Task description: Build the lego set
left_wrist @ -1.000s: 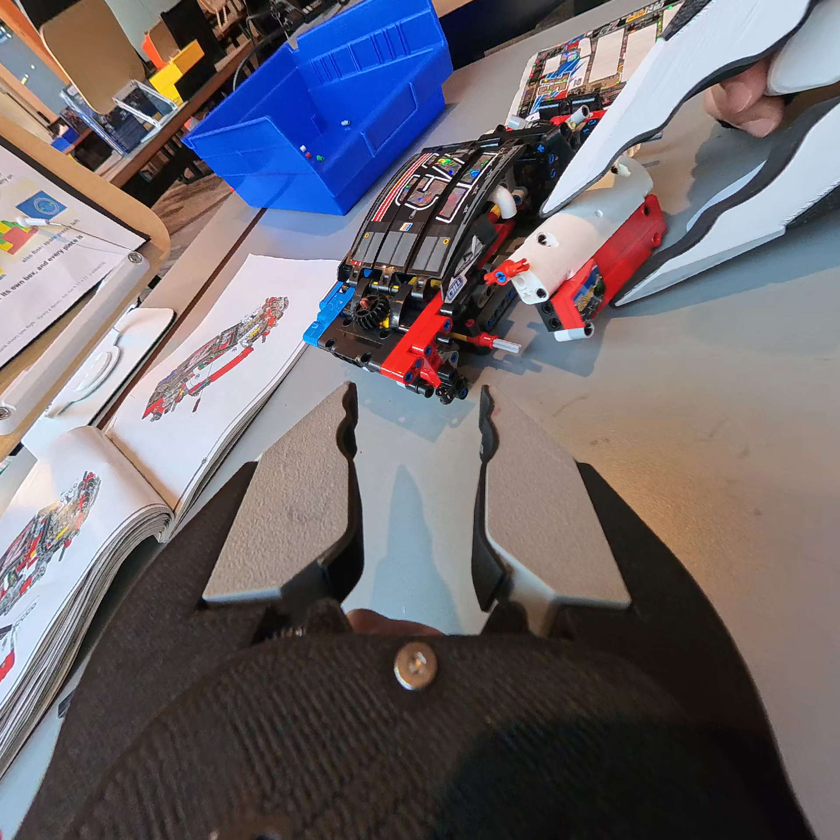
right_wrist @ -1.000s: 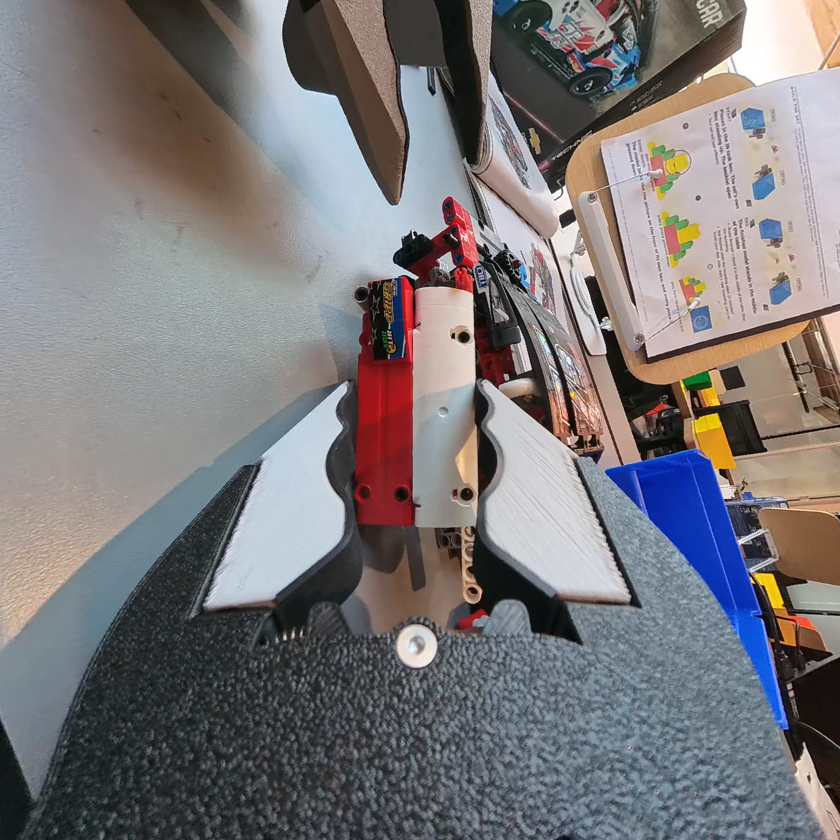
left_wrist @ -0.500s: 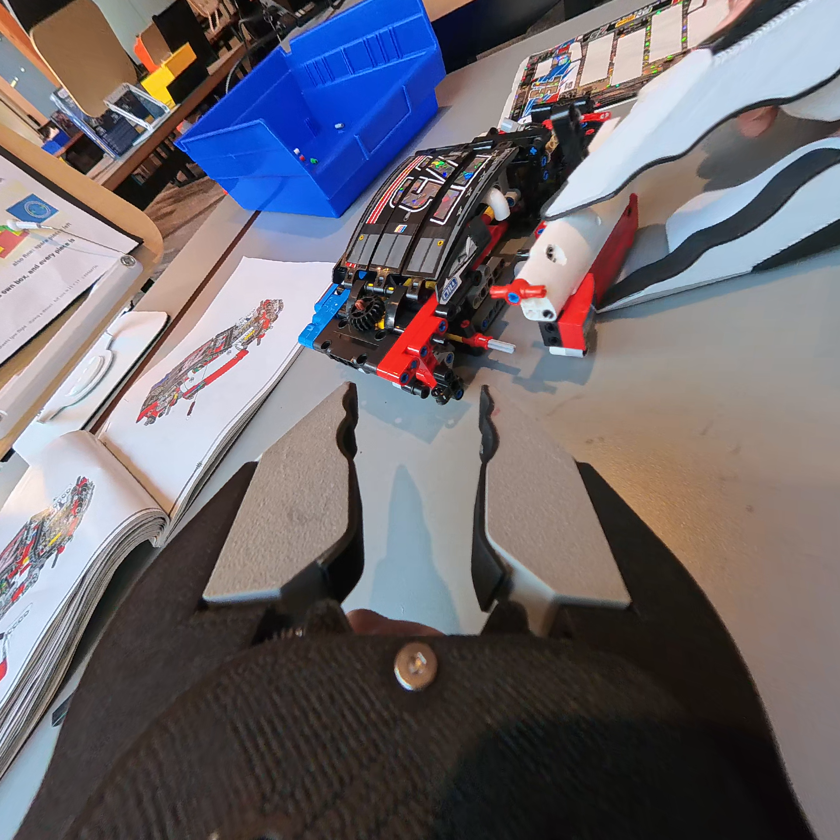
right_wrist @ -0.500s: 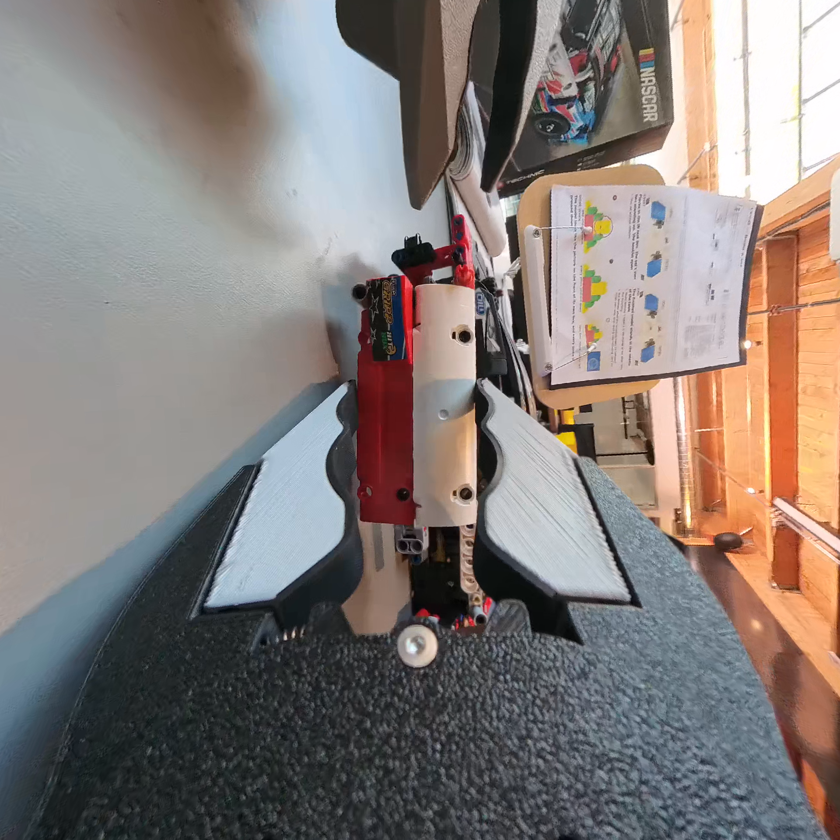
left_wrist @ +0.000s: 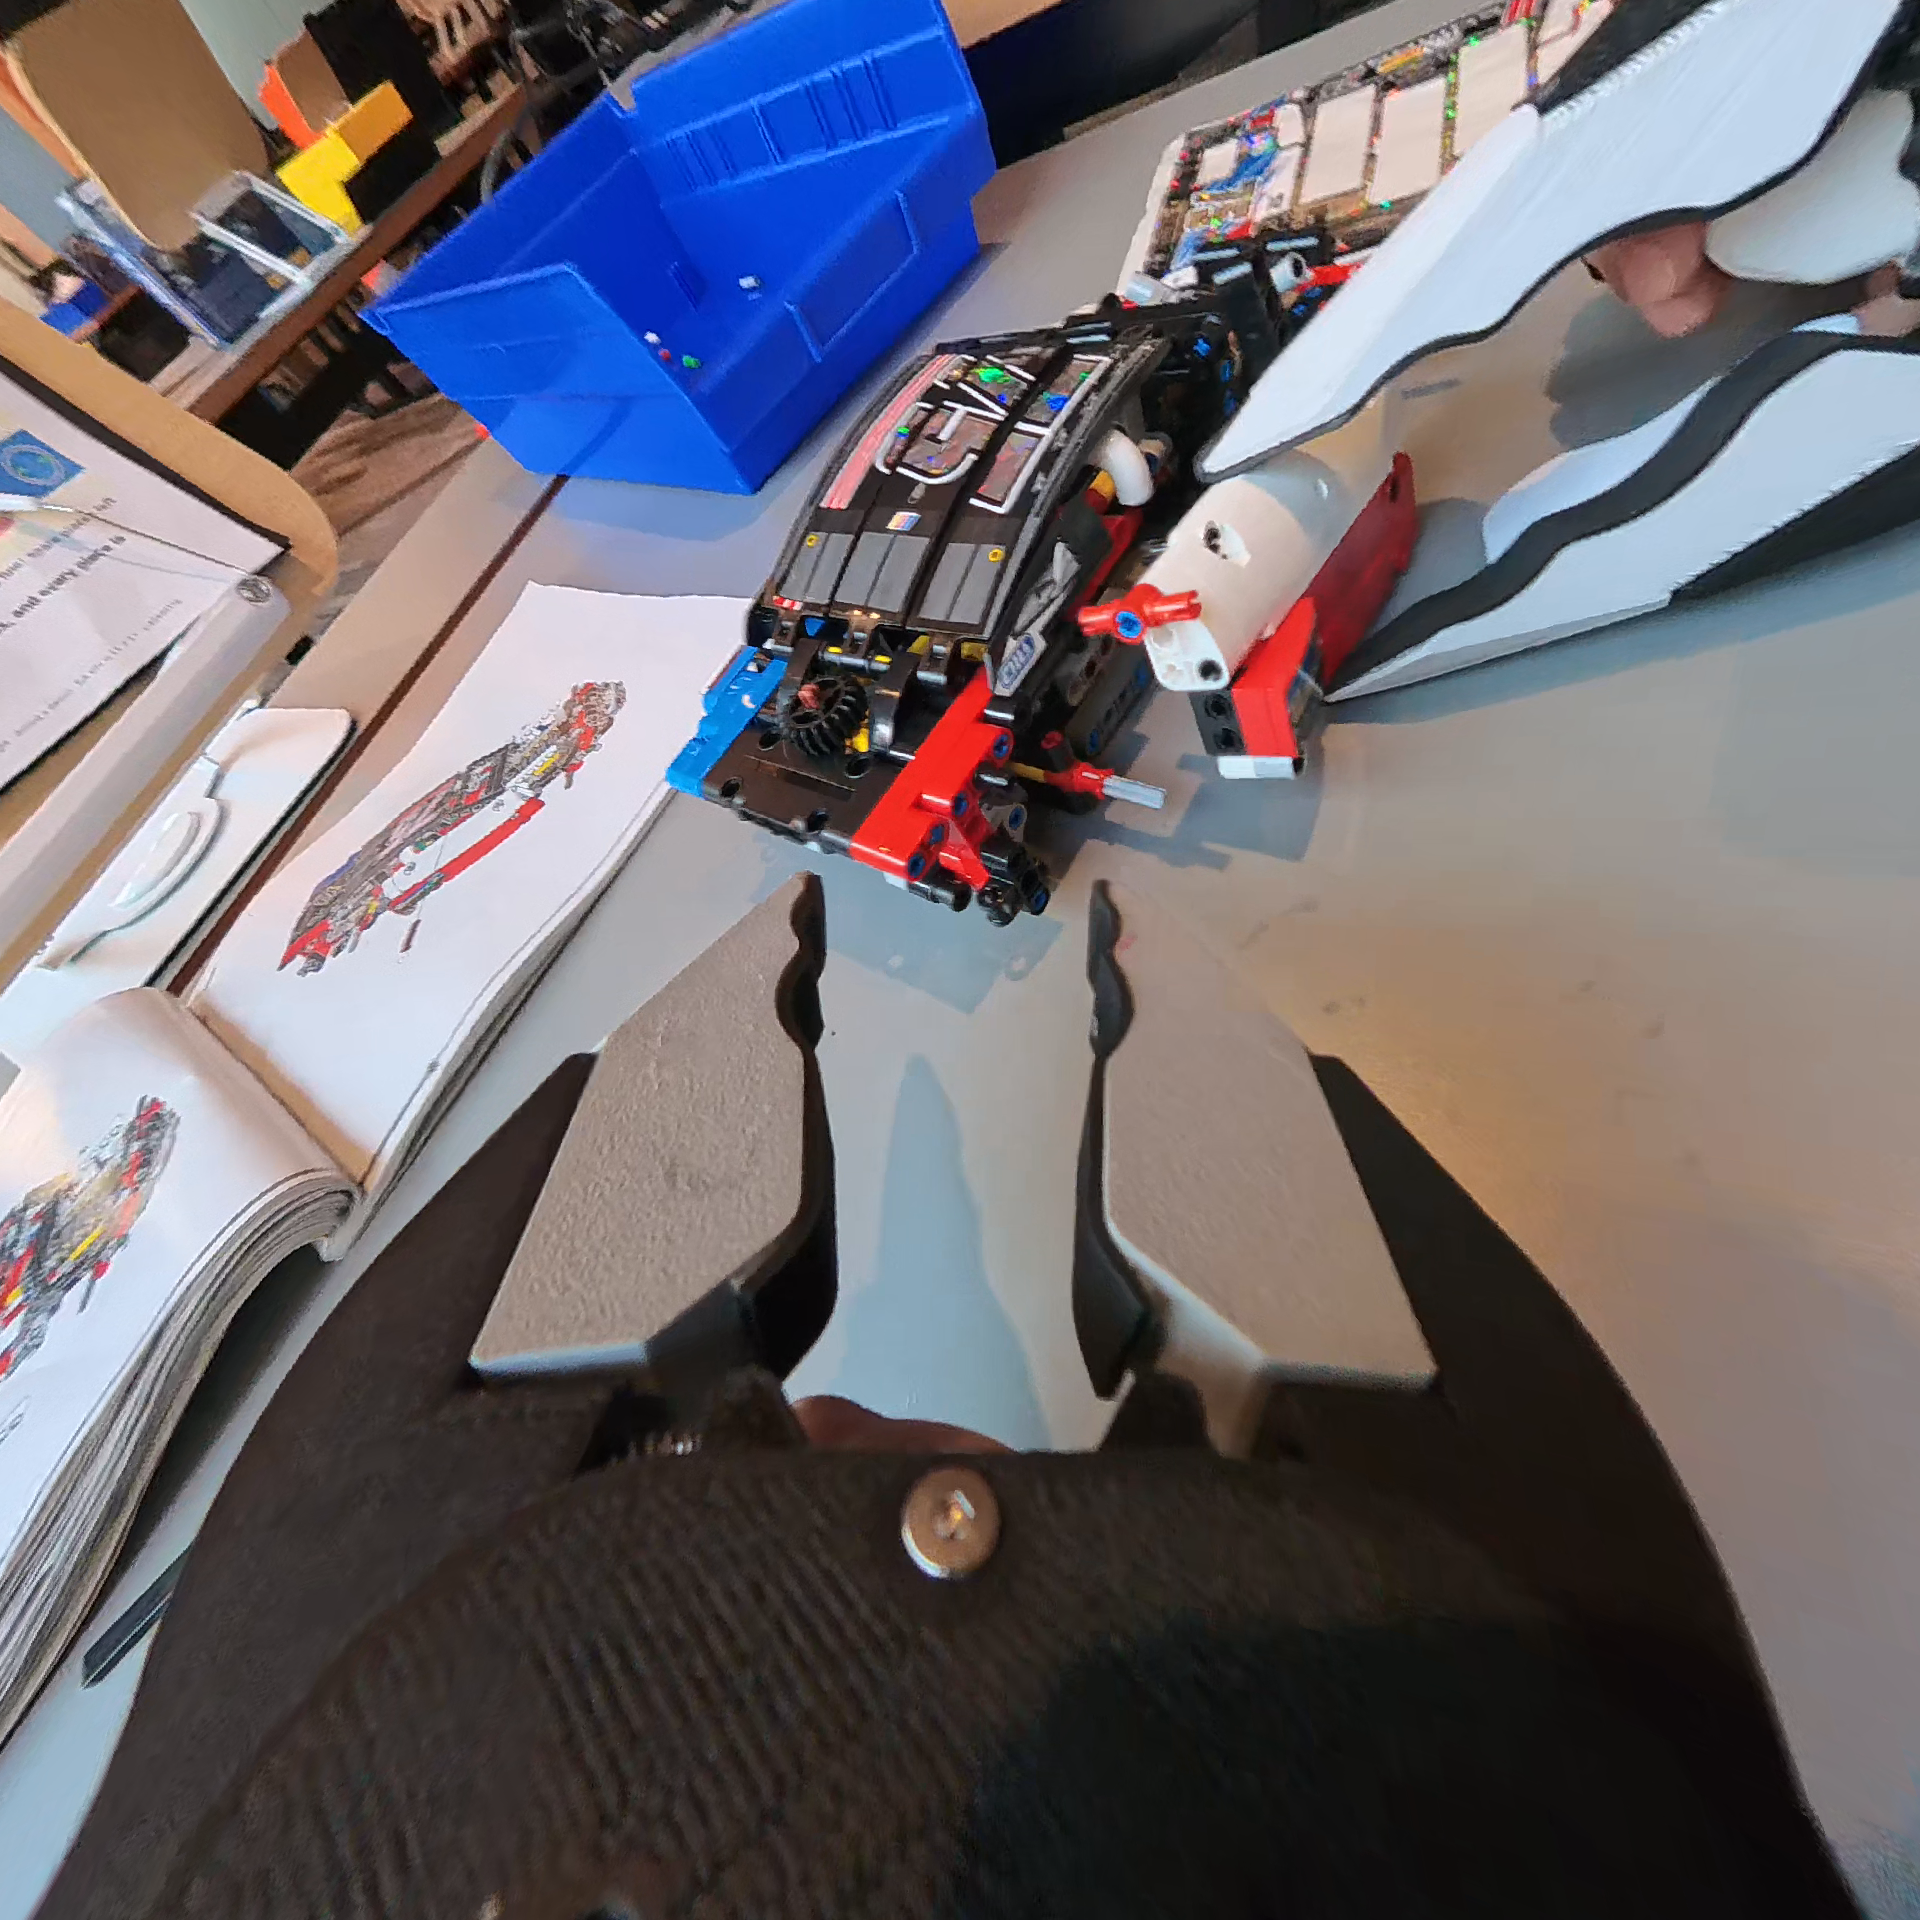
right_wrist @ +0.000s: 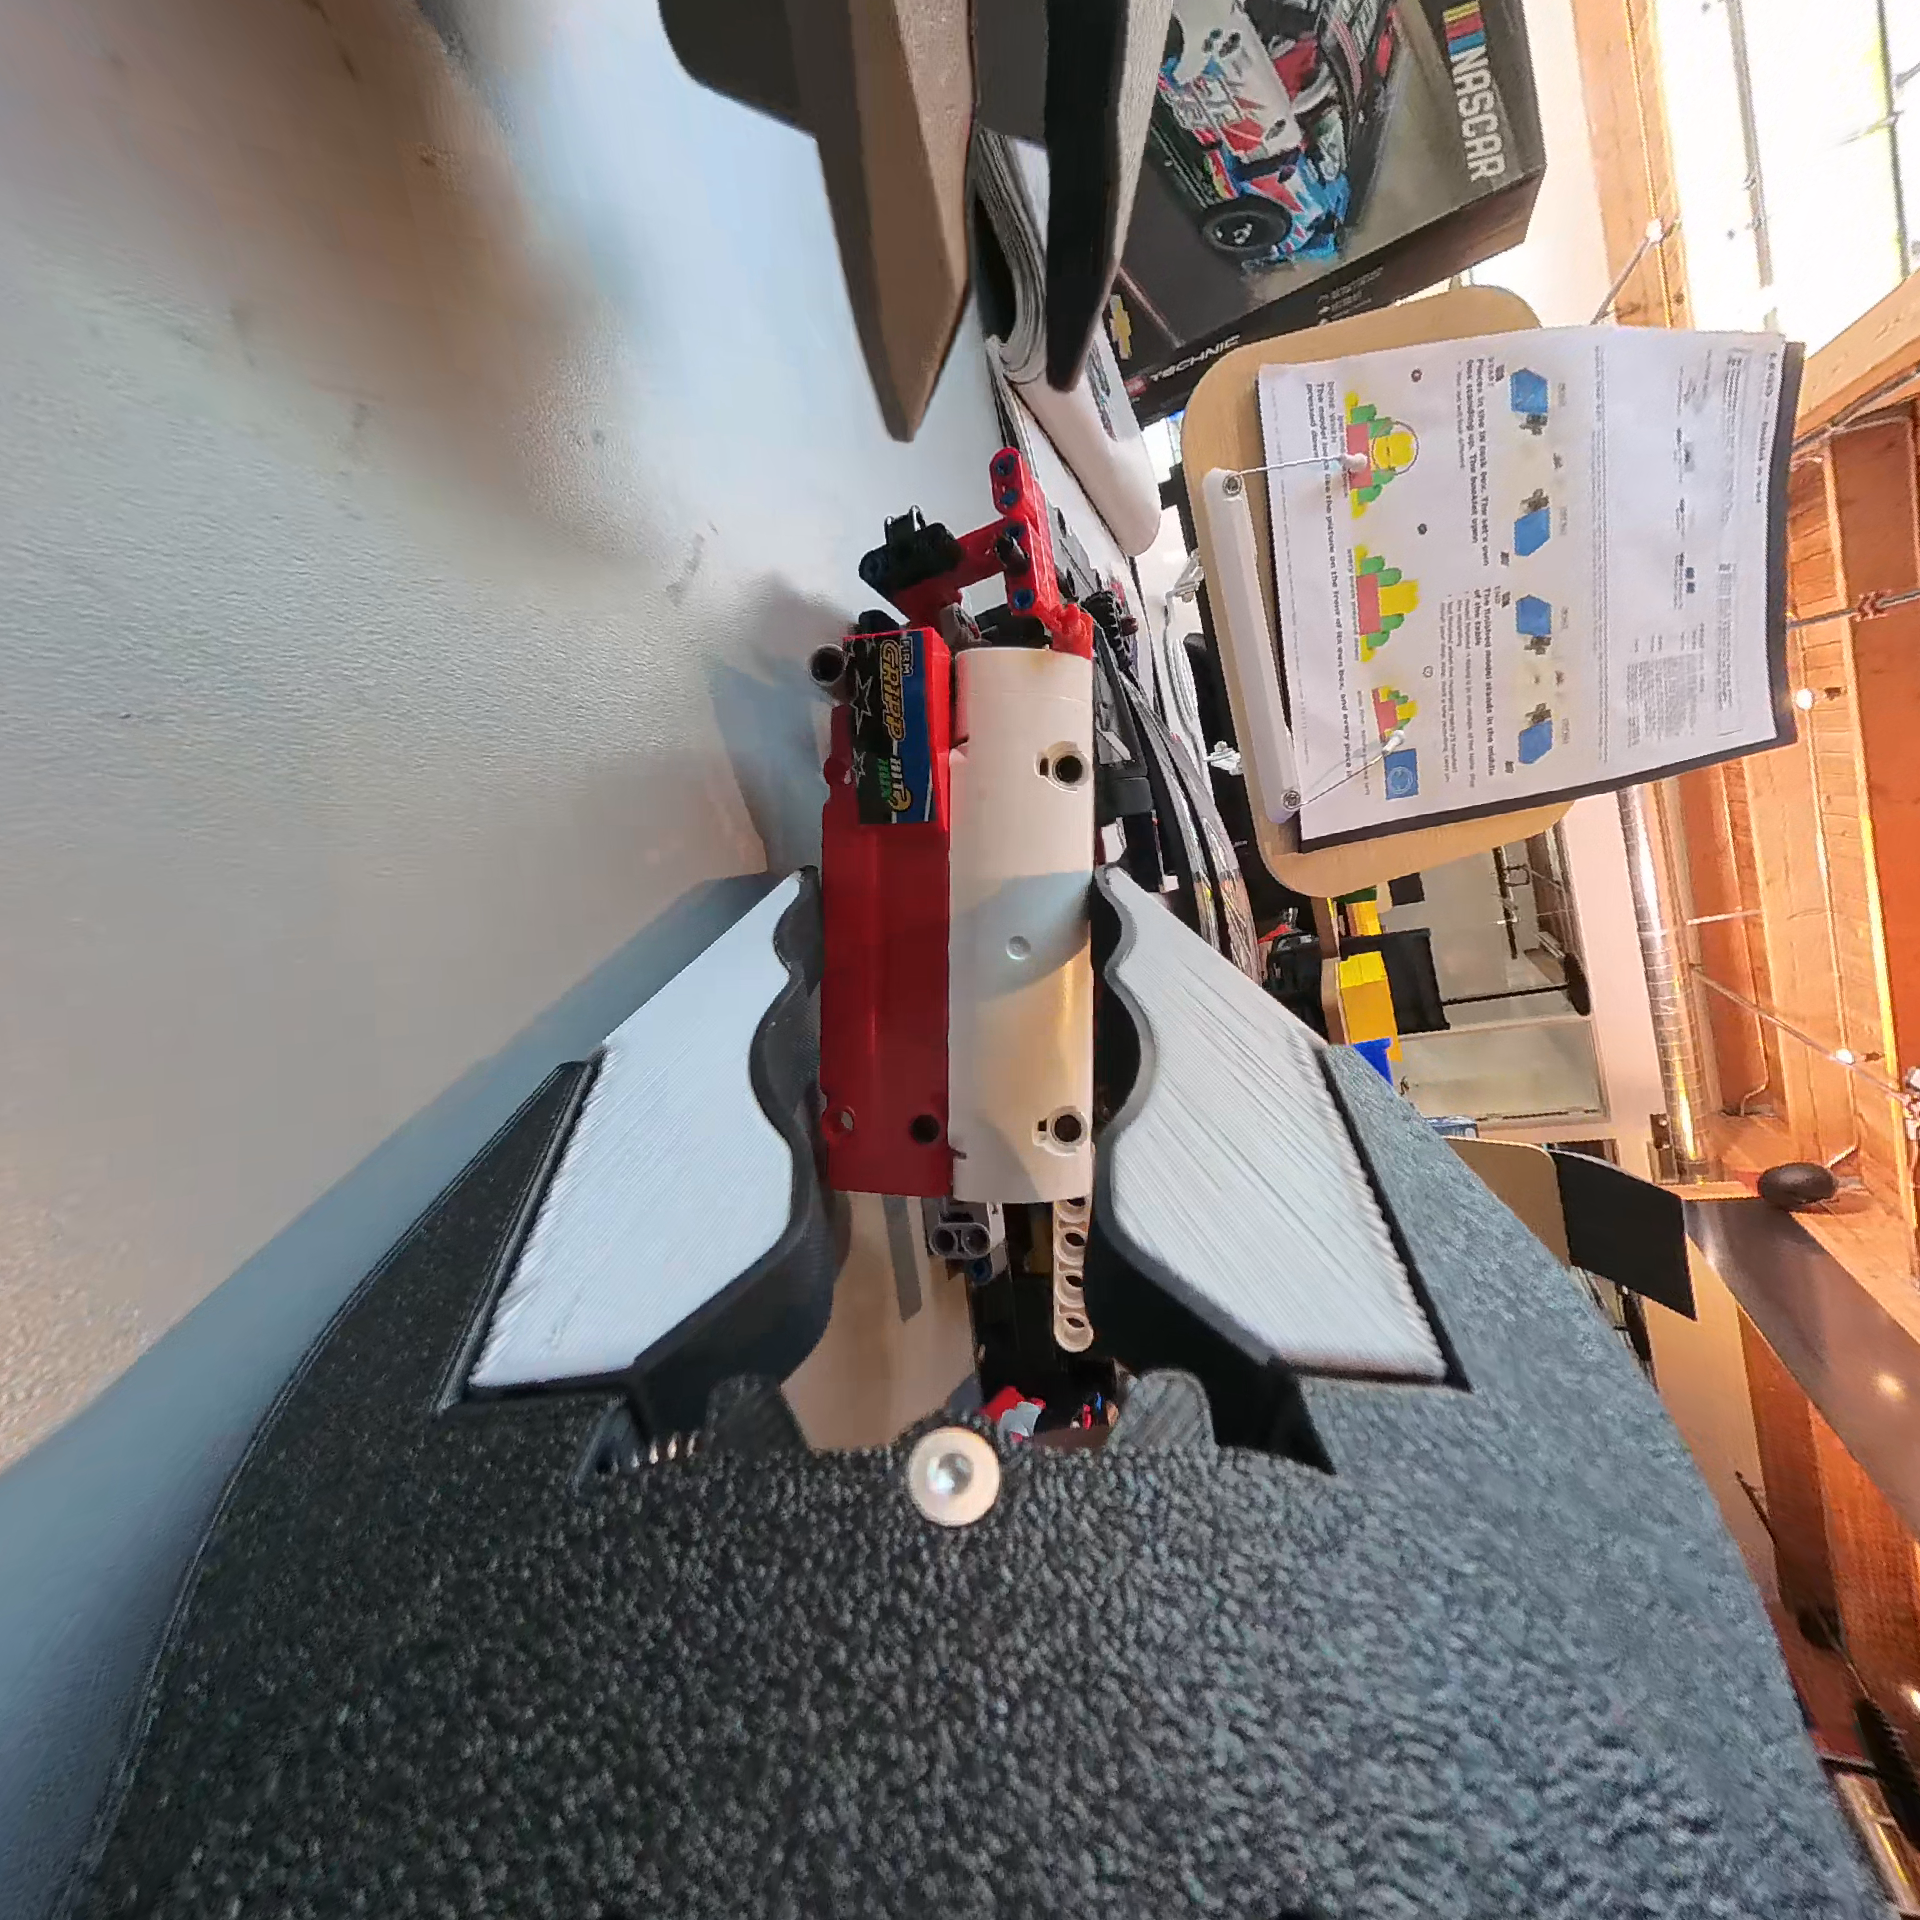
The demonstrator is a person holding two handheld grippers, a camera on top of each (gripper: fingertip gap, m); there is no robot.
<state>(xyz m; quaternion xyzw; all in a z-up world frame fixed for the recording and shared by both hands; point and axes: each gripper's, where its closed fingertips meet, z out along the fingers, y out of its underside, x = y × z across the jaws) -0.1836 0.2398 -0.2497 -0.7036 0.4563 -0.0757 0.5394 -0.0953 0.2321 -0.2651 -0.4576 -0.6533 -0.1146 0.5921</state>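
Note:
The partly built black, red and blue lego car (left_wrist: 935,613) sits on the grey table (left_wrist: 1507,1039). My right gripper (right_wrist: 951,894) is shut on a red and white side-panel assembly (right_wrist: 956,935) and holds it against the car's right side; it shows in the left wrist view too (left_wrist: 1278,582), with the right gripper's white fingers (left_wrist: 1455,270) above and below it. My left gripper (left_wrist: 951,914) is open and empty, just in front of the car's near end.
An open instruction booklet (left_wrist: 395,883) lies left of the car. A blue bin (left_wrist: 707,270) stands behind it. A sticker sheet (left_wrist: 1351,135) lies at the back right. A set box (right_wrist: 1330,156) and a clipboard with a printed sheet (right_wrist: 1507,582) stand beyond. My right fingertips sit around 10 cm from my left ones.
The right gripper has shifted and tilted with the red and white assembly beside the car. The left gripper has stayed open in front of the car.

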